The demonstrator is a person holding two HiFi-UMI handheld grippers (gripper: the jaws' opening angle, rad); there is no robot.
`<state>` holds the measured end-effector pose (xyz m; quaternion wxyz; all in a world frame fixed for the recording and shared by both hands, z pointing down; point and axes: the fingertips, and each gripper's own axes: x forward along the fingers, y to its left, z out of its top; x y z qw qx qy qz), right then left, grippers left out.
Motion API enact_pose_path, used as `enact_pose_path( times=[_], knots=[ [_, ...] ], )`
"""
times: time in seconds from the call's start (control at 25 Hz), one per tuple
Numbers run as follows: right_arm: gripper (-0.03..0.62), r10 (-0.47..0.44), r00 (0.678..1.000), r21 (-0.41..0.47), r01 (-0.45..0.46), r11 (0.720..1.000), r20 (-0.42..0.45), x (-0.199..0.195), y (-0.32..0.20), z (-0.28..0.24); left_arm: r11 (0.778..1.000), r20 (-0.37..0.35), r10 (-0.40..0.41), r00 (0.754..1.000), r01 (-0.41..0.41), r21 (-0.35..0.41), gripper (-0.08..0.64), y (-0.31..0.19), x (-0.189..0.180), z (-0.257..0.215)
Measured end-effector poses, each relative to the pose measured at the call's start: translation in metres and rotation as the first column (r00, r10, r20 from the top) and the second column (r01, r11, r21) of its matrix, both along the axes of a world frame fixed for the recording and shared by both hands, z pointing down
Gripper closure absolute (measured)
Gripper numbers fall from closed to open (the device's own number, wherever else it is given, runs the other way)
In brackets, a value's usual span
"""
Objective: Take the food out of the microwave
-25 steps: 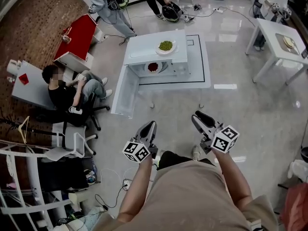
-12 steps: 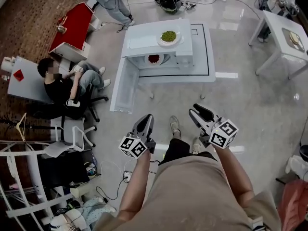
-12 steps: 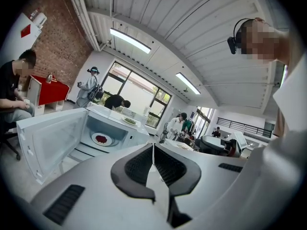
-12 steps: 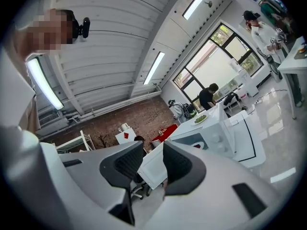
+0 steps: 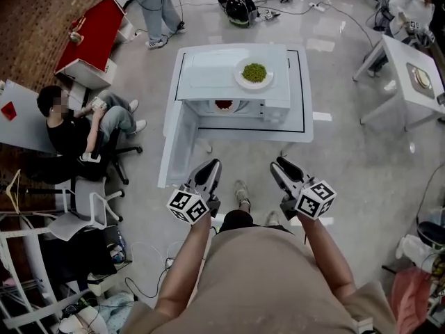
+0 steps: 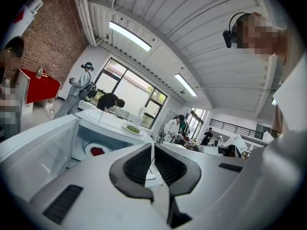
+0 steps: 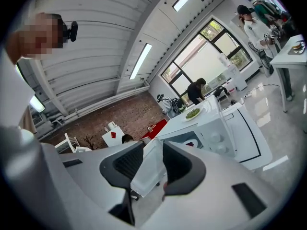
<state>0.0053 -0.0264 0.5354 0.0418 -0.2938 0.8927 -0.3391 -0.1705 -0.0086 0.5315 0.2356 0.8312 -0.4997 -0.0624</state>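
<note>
A white microwave (image 5: 208,75) stands on a low white platform, its door (image 5: 174,145) swung open toward me on the left. Inside it lies a plate of red food (image 5: 224,105), which also shows as the red food (image 6: 97,151) in the left gripper view and the red food (image 7: 191,143) in the right gripper view. A plate of green food (image 5: 254,73) rests on top of the microwave. My left gripper (image 5: 211,167) is shut and holds nothing. My right gripper (image 5: 281,165) is open and empty. Both hover short of the microwave, over the floor.
A person sits on an office chair (image 5: 69,127) to the left of the open door. A red table (image 5: 87,37) stands at the back left and a white table (image 5: 410,82) at the right. People stand behind the microwave. Cables and clutter lie at the lower left.
I have walked toward the microwave with both grippers held out, so it now lies much nearer, just ahead of the fingertips.
</note>
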Motion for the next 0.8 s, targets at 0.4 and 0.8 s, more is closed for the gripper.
enact_pose_path(
  times=[0.4,0.8],
  knots=[
    [0.477,0.060,0.995,-0.102,-0.067,0.992,-0.078,-0.064,-0.066,0.041,0.997,0.020,0.079,0.997,-0.079,-0.002,0.548,-0.063,-0.045,0.006],
    [0.477,0.122,0.987,-0.182,-0.140,0.973,-0.107,-0.111,-0.106,0.087,0.996,0.030,0.092,0.995,-0.091,-0.006,0.508,-0.092,-0.072,0.013]
  ],
)
